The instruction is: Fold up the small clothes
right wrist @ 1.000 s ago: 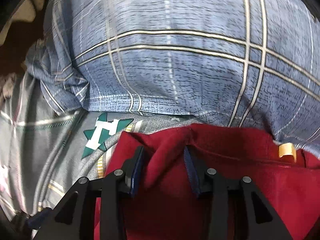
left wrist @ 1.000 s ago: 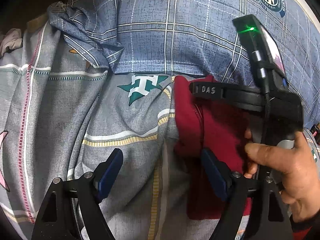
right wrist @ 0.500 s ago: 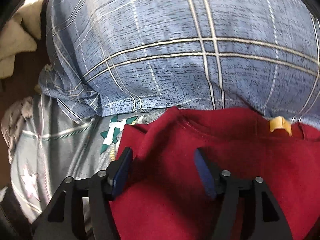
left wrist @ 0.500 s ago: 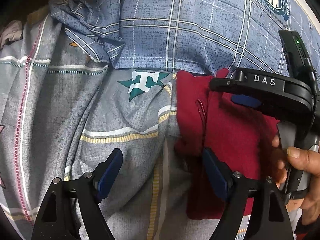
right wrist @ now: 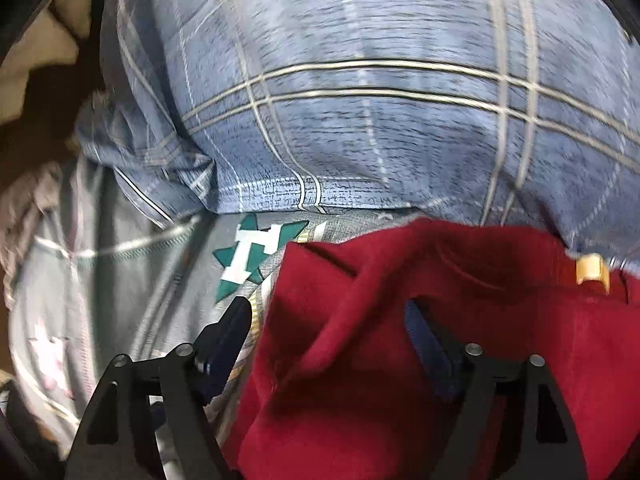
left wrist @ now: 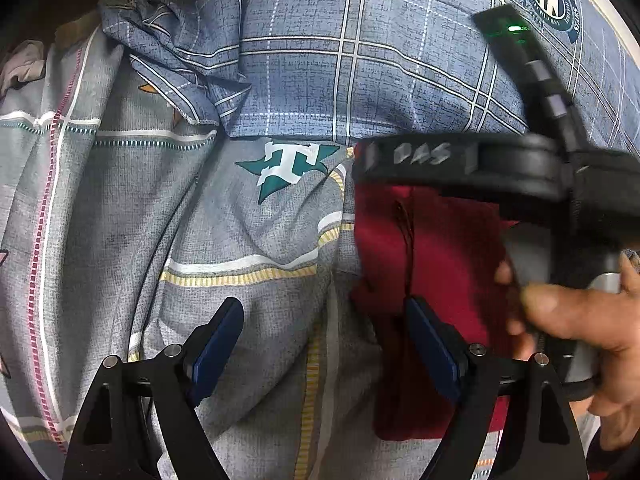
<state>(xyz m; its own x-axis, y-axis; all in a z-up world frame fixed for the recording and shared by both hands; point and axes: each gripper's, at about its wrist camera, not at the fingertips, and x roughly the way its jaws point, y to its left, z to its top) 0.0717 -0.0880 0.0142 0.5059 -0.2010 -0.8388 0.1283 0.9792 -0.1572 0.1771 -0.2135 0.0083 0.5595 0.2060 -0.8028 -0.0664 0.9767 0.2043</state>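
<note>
Left wrist view: the left gripper (left wrist: 324, 344) sits at the bottom of the frame with its jaws spread wide and nothing between them. One blue pad rests over the grey bedsheet (left wrist: 224, 240), the other over the left edge of the dark red garment (left wrist: 432, 264). That straddling position suggests it is set to pinch the garment's edge, though it has not closed. The garment lies at lower right of centre on the sheet, just below the blue plaid pillow (left wrist: 360, 60) that fills the upper frame. A teal star logo (left wrist: 288, 168) on the sheet sits just left of the garment's top corner. The right gripper (left wrist: 460, 156), blurred, crosses the right side above the garment, with the person's hand (left wrist: 580, 320) wrapped around its handle.

Right wrist view: the right gripper (right wrist: 328, 328) is also released, jaws wide apart. A raised fold of the red garment (right wrist: 400, 340) bulges between them and hides part of the right pad. The cloth looks loose, not pinched, probably a fold just laid or about to be taken. A small tan neck loop (right wrist: 592, 268) marks the collar at right of the frame. The plaid pillow spans the top.
</note>
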